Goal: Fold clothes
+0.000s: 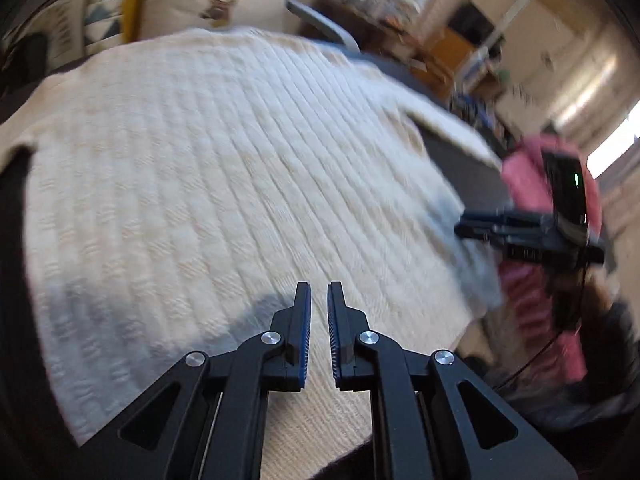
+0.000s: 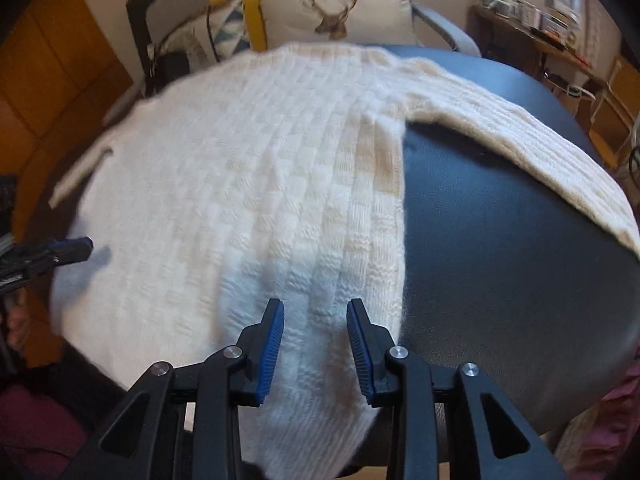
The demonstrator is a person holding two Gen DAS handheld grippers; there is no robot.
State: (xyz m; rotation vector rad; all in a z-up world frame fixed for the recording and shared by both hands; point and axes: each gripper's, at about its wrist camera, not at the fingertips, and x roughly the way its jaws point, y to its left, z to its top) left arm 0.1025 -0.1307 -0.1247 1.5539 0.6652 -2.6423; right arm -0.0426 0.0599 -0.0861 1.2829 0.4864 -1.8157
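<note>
A cream knitted sweater [image 1: 224,168] lies spread flat on a dark round table [image 2: 500,240]. One sleeve [image 2: 540,152] runs out across the table to the right. My left gripper [image 1: 319,292] hovers over the sweater's near part, jaws almost together with only a thin gap and nothing in it; the right wrist view shows it at the sweater's left edge [image 2: 86,246]. My right gripper [image 2: 315,312] stands open over the sweater's near right edge, the knit lying under its fingers. The left wrist view shows it blurred at the sweater's right side [image 1: 460,228].
A person's pink sleeve [image 1: 528,300] holds the right gripper. Behind the table a chair carries a deer-print cushion [image 2: 336,12] and a patterned one [image 2: 220,28]. Orange cupboards [image 2: 60,80] stand on the left, and a cluttered shelf [image 2: 532,20] at the back right.
</note>
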